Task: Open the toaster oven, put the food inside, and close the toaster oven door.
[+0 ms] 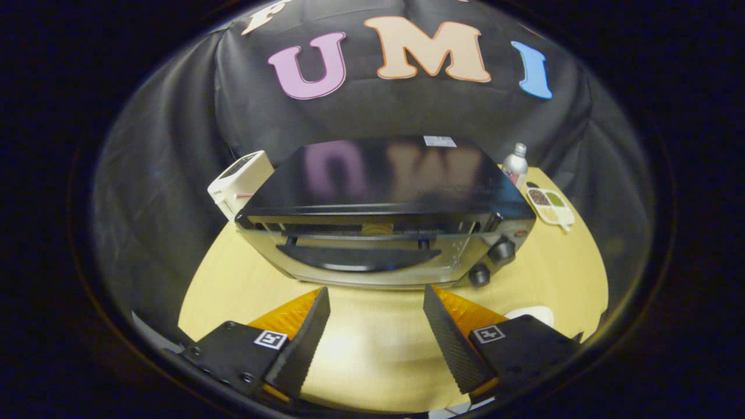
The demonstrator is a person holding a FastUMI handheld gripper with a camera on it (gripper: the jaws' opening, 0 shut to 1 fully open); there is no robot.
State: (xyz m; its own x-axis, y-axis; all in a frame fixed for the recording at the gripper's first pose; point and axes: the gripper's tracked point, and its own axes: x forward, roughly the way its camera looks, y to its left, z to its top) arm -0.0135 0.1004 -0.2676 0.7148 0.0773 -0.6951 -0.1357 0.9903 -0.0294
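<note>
The gripper point(376, 317) hangs over a pale wooden table point(559, 262), its two fingers spread wide apart with nothing between them but bare tabletop. Each finger point(305, 343) shows a ridged inner face, and a small square marker sits on the housing behind each one.

Just ahead of the fingertips stands the toaster oven point(384, 221), its front facing the gripper. The door point(361, 265) appears almost shut, tilted slightly outward at the top, where a narrow dark gap runs across the width of the oven. A long dark handle point(358, 256) runs along the door's upper part. Through the gap a small yellowish item point(377, 228), apparently the food, can be glimpsed inside the oven, though too little of it shows to tell what it is. Two dark knobs point(492, 262) sit one above the other at the right end of the oven's front. The glossy black top point(384, 174) of the oven mirrors the wall behind it and carries a small white label point(440, 141) near its rear edge.

Beyond the oven's left rear corner stands a white appliance point(240, 180), partly hidden by the oven. To the right, behind the oven, a silver bottle point(515, 164) stands upright, and beside it lies a divided tray point(550, 205) holding small heaps of different colours. A white object point(532, 314) peeks out just behind the right finger. Black cloth point(174, 145) drapes the booth behind the table.
</note>
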